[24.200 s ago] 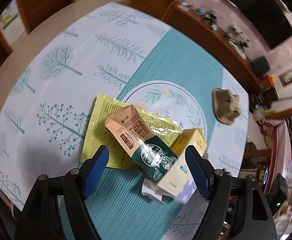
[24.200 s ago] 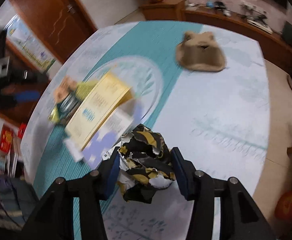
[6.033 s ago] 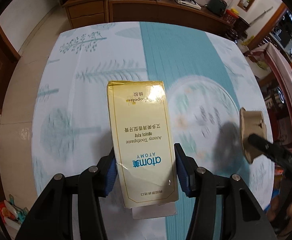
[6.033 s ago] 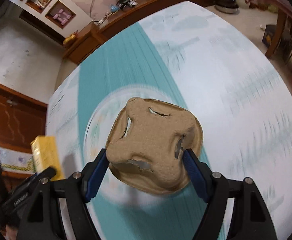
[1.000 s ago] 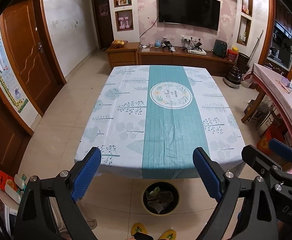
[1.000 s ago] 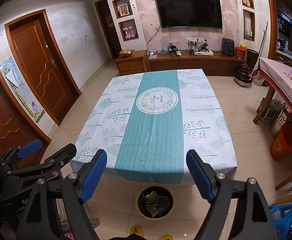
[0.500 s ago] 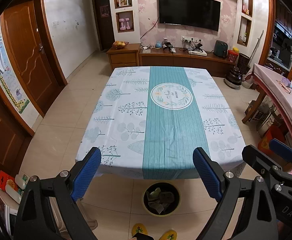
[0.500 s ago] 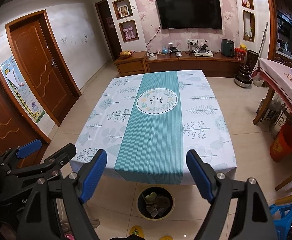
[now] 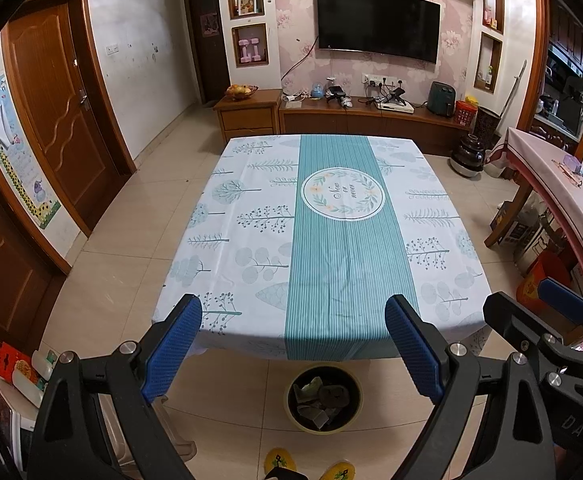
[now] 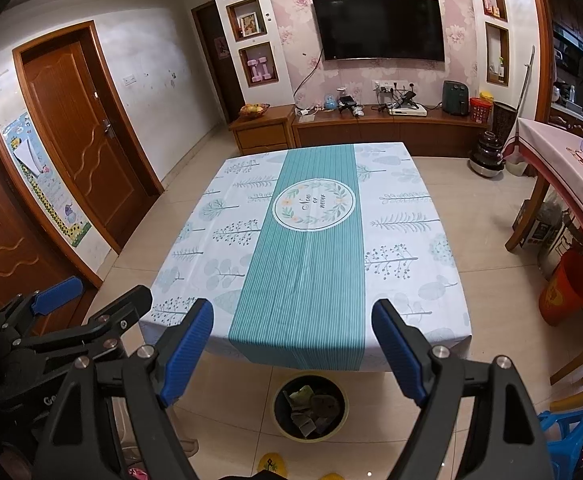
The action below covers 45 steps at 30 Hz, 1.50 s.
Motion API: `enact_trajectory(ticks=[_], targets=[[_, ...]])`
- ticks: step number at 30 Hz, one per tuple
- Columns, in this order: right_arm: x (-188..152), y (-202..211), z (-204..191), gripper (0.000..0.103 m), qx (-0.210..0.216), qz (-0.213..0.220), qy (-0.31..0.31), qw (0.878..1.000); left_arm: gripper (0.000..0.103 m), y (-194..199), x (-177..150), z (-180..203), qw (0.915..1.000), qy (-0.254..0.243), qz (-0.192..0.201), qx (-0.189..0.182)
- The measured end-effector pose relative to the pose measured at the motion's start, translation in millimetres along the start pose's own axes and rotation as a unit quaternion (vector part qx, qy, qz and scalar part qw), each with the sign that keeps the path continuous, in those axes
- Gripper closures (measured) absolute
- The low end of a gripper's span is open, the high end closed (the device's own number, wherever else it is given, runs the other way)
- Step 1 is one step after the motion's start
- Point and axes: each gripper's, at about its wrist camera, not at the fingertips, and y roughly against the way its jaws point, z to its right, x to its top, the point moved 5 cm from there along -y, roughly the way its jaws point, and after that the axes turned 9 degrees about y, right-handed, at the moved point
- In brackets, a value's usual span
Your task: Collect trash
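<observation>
A: Bin status?

B: Round trash bin (image 9: 323,398) on the tiled floor (image 9: 123,240), just in front of the table's near edge, partly under the cloth overhang. Dark inside, yellowish rim. In the right wrist view it sits at (image 10: 310,405).

A: Contents?

B: Trash (image 9: 321,396) fills the bottom: a pale green wrapper, a brown crumpled piece, grey-white scraps. Can't tell individual items beyond that.

A: Any readable text?

B: The tablecloth (image 9: 331,240) has a round leaf-wreath emblem (image 9: 342,197) on its teal striped centre band, script reads "Now or never". "DAS" is printed on the right tool's body at the lower right of the left view. Nothing legible on the trash.

A: Grippers?

B: Left hand-held gripper (image 9: 291,344): blue pads spread wide, nothing between them. Right hand-held gripper (image 10: 293,344): same, wide and holding nothing. Both are held side by side, back from the table (image 10: 443,332), above the bin.

A: Other containers?

B: Orange bucket (image 10: 569,286) on the floor at the right, contents hidden. Fruit bowl (image 9: 242,90) on the low cabinet under the TV (image 9: 377,22).
</observation>
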Motion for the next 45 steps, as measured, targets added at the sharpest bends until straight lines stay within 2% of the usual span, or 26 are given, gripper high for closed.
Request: enact_trajectory(ticks=[30, 45], targets=[[-6, 2, 0, 0.021, 0.0, -0.003, -0.002, 1.0, 0.011, 2, -6, -2, 0.9999, -0.005, -0.011, 0.005], [-20, -1, 0, 0.021, 0.001, -0.009, -0.003, 1.0, 0.011, -1, -16, -6, 0.9997, -0.008, -0.021, 0.006]])
